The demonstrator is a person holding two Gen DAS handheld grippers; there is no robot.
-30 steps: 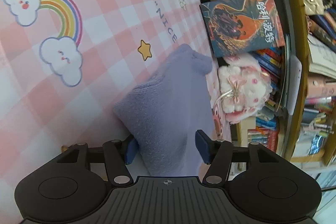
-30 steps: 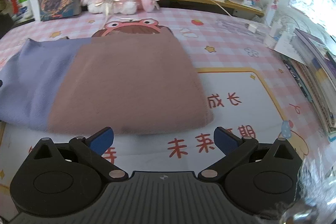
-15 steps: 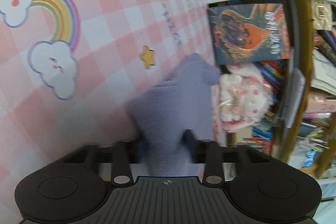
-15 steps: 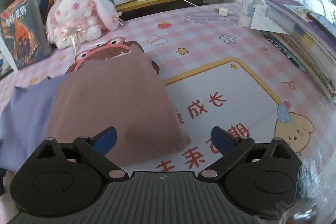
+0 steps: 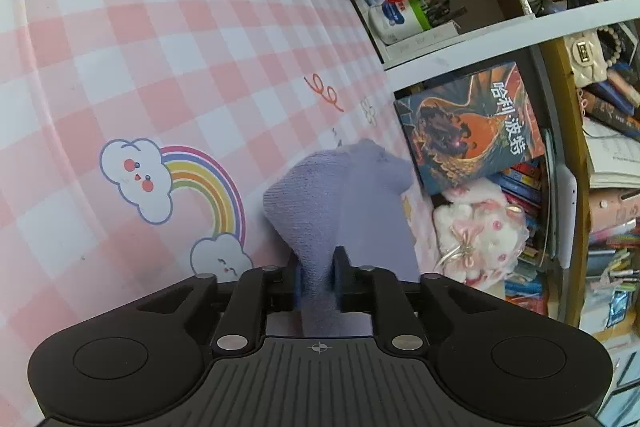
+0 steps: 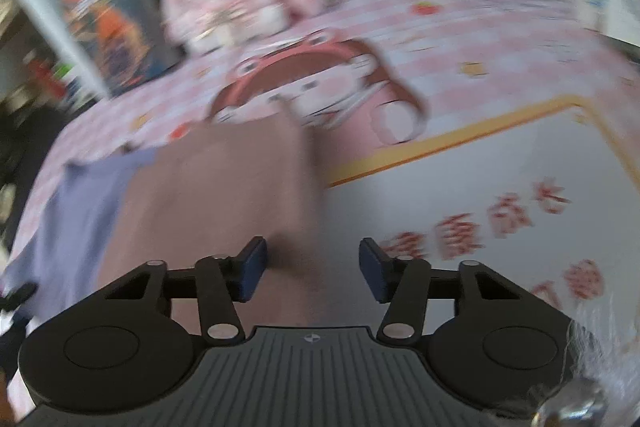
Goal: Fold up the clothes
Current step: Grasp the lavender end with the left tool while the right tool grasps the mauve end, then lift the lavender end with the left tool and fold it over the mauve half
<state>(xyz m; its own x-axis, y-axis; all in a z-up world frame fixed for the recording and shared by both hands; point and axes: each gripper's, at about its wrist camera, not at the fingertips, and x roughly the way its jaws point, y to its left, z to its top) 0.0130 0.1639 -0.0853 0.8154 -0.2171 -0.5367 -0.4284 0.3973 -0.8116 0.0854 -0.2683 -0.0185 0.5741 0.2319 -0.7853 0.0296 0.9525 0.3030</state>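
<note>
Garment (image 6: 224,195): brown body with a lavender sleeve (image 5: 340,203), laid flat on the pink checked counter (image 5: 160,47), apparently partly folded.

Left gripper (image 5: 318,281): jaws closed narrowly on the sleeve end, which is bunched and raised off the counter; the hold is judged to be for carrying the sleeve over the body.

Right gripper (image 6: 312,271): jaws parted, nothing held, set at the brown near edge; presumably placed to pinch that edge or steady it. This view is blurred, so contact cannot be told.

Surroundings: plush rabbit (image 5: 476,227) and a book (image 5: 468,127) stood against the shelf behind the garment, apart from the fold.
</note>
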